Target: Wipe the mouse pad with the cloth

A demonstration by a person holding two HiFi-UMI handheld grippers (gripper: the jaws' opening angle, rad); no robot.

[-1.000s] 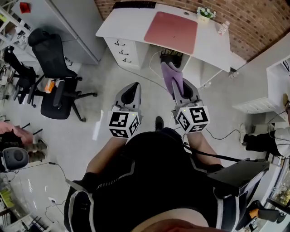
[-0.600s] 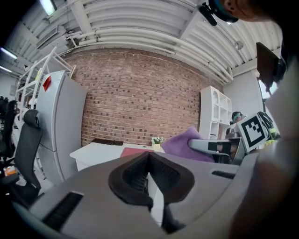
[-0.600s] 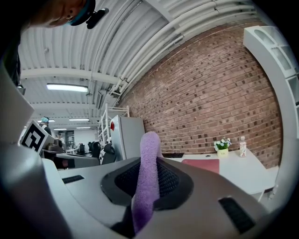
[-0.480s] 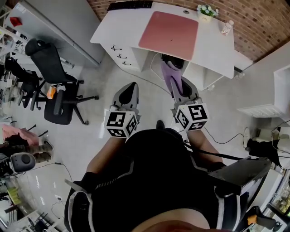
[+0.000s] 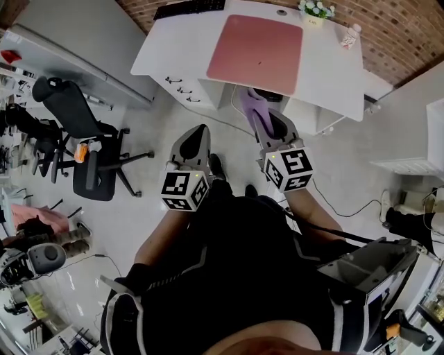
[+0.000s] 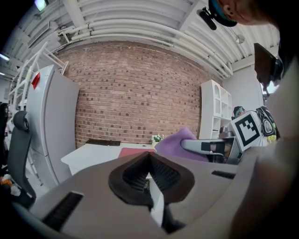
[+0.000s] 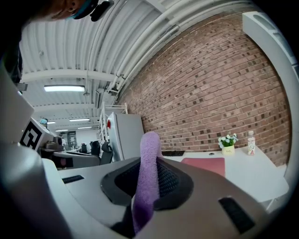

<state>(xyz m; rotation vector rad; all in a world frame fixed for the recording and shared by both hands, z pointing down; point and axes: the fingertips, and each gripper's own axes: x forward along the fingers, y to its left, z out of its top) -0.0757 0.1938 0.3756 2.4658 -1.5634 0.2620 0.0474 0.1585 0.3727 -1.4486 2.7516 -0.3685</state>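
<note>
Overhead, the head view shows the right gripper [image 5: 269, 127] holding the purple cloth [image 5: 248, 104] out in front of the person, well short of the pink mouse pad [image 5: 257, 45], which lies flat on the white bench [image 5: 179, 43] between a black keyboard [image 5: 189, 7] and a small pot of flowers [image 5: 313, 10]. Only the right gripper view shows the grip itself: its ribbed dark fingers pinch the cloth, which stands up between them as a thick, fuzzy roll. The left gripper view adds that the left gripper [image 5: 196, 136] has its fingers pressed together at the tips with nothing between them, and it catches the cloth from the side as a soft folded flap. Compared with a second ago, the bench fills more of the head view, both grippers sit higher in the frame, and the cloth's tip has come close to the bench's front edge. The pad is a smooth, rounded rectangle; the bench top is plain and matte, with drawers below, set against a rough brick wall [image 6: 140, 93].
</note>
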